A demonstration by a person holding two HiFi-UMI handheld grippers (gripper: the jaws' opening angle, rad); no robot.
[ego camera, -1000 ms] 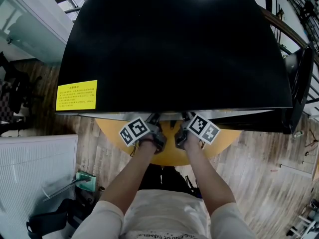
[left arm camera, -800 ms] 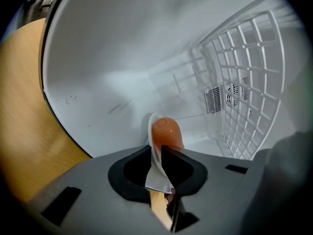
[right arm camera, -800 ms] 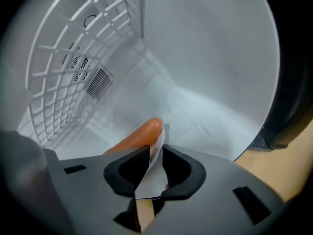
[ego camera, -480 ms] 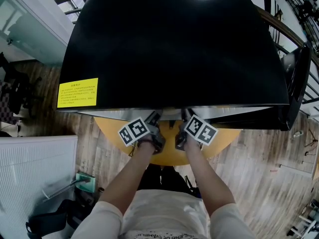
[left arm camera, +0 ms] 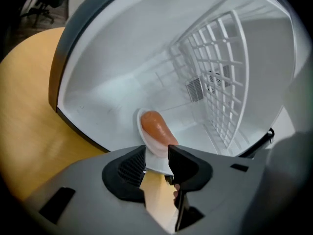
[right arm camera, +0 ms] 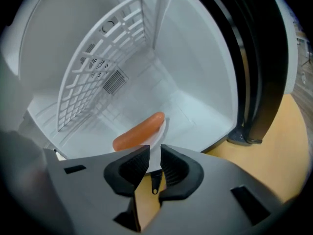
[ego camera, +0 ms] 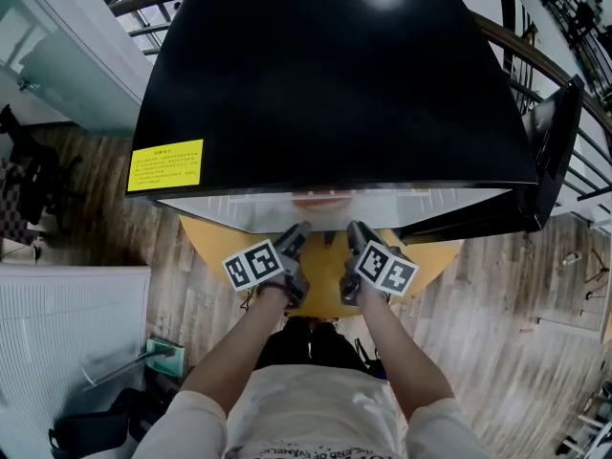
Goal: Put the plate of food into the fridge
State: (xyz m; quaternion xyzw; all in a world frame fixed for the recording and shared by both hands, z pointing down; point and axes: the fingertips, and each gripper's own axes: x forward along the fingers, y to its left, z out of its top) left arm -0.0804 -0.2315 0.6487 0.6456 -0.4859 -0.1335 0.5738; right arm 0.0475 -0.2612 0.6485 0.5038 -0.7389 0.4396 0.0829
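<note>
White plate (left arm camera: 155,160), with one orange sausage (left arm camera: 155,127) on it, lies flat on the fridge floor (left arm camera: 107,106), just inside the front lip, so I judge the placing itself done. Its near rim lines up with my left gripper (left arm camera: 157,153). Those fingers have just been opening and now stand spread; the rim shows in the gap, but neither pad presses it. My right gripper (right arm camera: 155,153) faces the same rim from the other side, its fingers a narrow gap apart, and I see no pad bearing on the plate there either. Both grippers point at one edge because, I take it, a hold on each side is what carries a loaded plate level. A white wire rack (left arm camera: 220,77) stands toward the back of the compartment, apart from the plate. The fridge (ego camera: 335,84) sits on a yellow counter (left arm camera: 29,111), and its door (ego camera: 559,151) is swung open on my right. Shutting that door, I reckon, is what remains.
</note>
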